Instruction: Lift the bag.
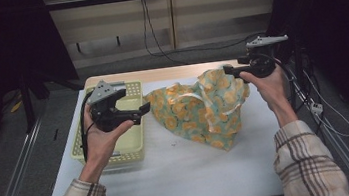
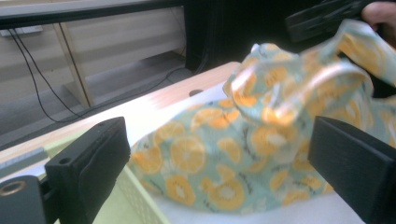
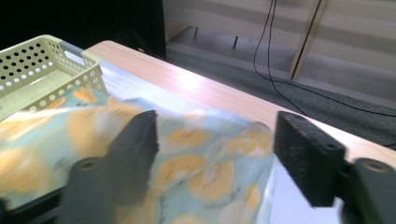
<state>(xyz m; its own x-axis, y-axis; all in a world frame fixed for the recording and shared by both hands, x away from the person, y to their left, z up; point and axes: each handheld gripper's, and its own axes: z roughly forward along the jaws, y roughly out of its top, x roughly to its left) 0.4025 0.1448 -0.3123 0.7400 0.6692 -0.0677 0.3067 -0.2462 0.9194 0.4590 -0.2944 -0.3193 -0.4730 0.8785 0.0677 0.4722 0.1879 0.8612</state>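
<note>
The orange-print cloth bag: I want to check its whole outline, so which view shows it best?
The high view: the orange-print cloth bag lies whole on the white table cover, between both grippers. The left gripper view shows a blurred near side of it; the right gripper view shows a blurred strip beyond open jaws.

A person in plaid sleeves holds a left gripper point(image 1: 144, 109) and a right gripper point(image 1: 228, 70) at either end of a crumpled cloth point(image 1: 203, 108) printed with orange slices, spread on a white table point(image 1: 181, 172). A pale yellow basket point(image 1: 136, 148) sits at the table's left, under the left gripper. Cables hang behind.
</note>
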